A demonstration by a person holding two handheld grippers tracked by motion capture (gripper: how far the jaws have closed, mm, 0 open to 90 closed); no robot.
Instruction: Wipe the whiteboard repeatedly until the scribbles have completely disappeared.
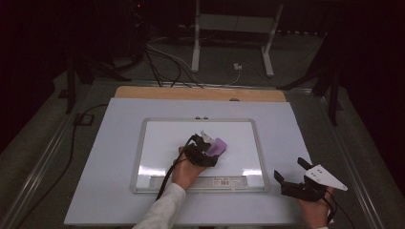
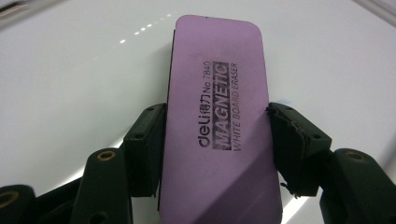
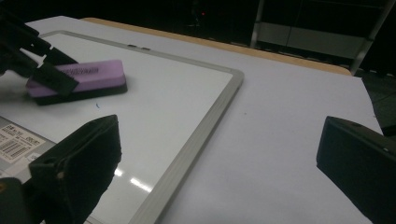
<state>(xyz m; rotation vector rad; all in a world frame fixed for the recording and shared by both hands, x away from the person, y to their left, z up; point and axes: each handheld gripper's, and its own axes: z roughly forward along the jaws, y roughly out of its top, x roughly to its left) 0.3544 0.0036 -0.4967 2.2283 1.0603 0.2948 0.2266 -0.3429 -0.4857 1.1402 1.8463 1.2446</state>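
Left gripper (image 1: pixel 208 153) has the eraser (image 1: pixel 217 147) clamped, flat on the whiteboard (image 1: pixel 157 143).

Both pads (image 2: pixel 147 144) press the purple eraser's long sides, its dark felt down on the board near the middle. The right gripper (image 1: pixel 292 175) sits off the board's right edge over the table (image 1: pixel 114 157), jaws spread wide with nothing between them; from there the eraser shows just beyond a small blue mark (image 3: pixel 97 105).

Dark room; grey floor (image 1: pixel 43 143) with cables (image 1: pixel 162 62); white metal stand (image 1: pixel 232 28) beyond.
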